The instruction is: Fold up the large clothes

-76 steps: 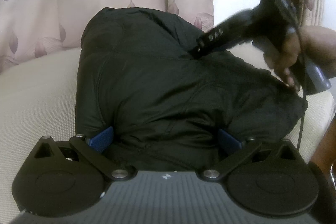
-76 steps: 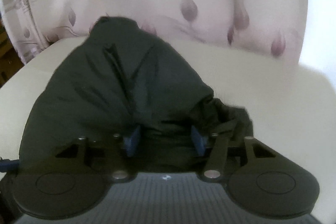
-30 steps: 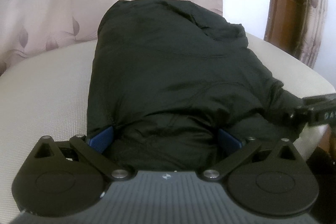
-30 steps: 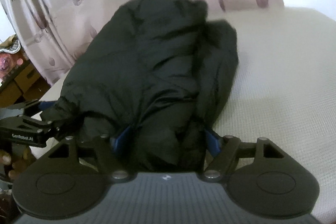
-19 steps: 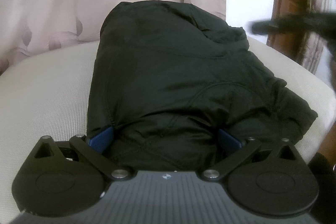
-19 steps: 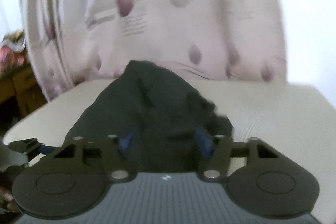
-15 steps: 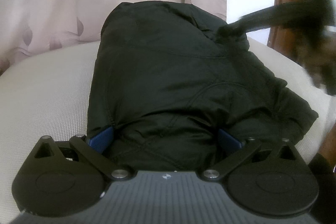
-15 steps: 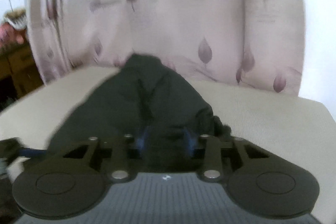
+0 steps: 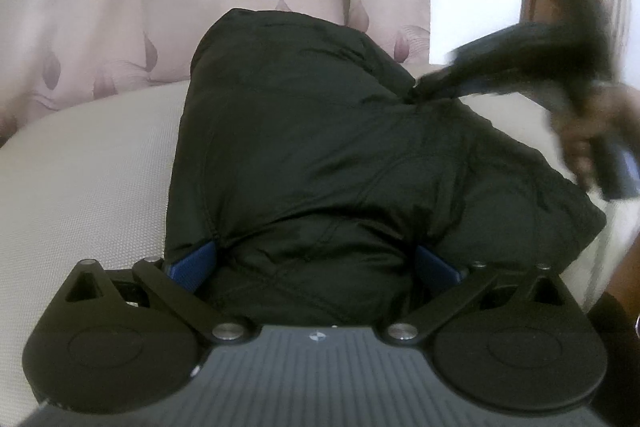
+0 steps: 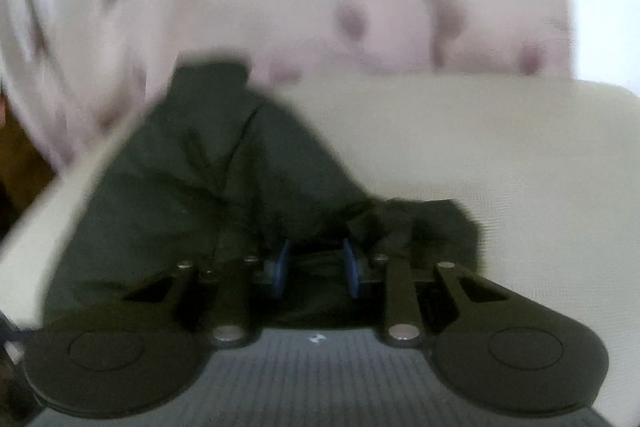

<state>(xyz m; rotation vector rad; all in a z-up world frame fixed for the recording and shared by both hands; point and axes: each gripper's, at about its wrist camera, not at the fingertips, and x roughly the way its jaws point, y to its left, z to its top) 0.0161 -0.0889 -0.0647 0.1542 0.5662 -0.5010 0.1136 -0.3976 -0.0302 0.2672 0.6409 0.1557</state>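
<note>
Left wrist view: black jacket [image 9: 320,155] lies bundled on the cream cushion [image 9: 80,179], long axis running away toward the curtain [image 9: 120,7]. Left hand-held gripper [image 9: 316,263] stands wide around its near hem.

Right wrist view: right hand-held gripper [image 10: 314,267], narrowed, pinches a jacket fold. Folding appears partway; tidying remains.

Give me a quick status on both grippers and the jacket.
Left gripper wide, jacket bulging between its pads. Right gripper pinching a fold at the jacket's far edge. Nothing in the way on the cushion.
</note>
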